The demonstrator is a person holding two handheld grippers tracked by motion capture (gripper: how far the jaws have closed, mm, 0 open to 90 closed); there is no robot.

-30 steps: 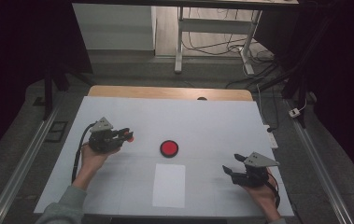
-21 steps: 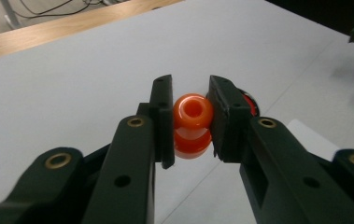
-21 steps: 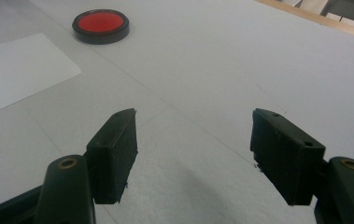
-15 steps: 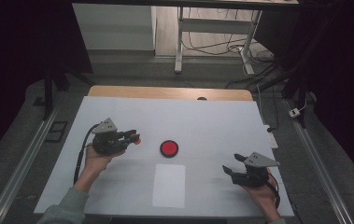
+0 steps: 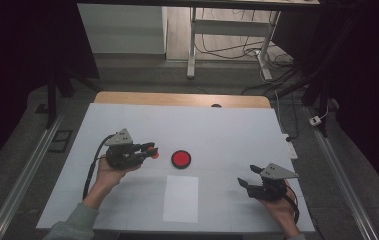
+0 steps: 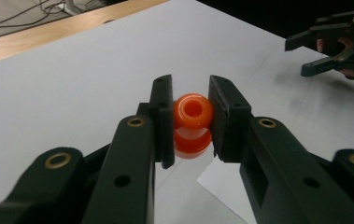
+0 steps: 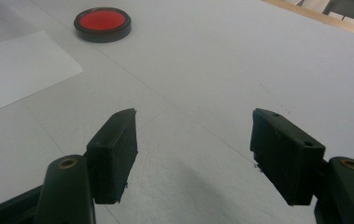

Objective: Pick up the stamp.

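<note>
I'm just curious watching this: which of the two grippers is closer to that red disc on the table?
Left. The left gripper, holding an orange spool, is just beside the red disc, on its left. The right gripper sits farther off, toward the table's near right corner.

Glossy orange plastic piece [image 6: 192,123], matt white table [image 5: 227,130], smooth paper sheet [image 5: 181,198]
</note>
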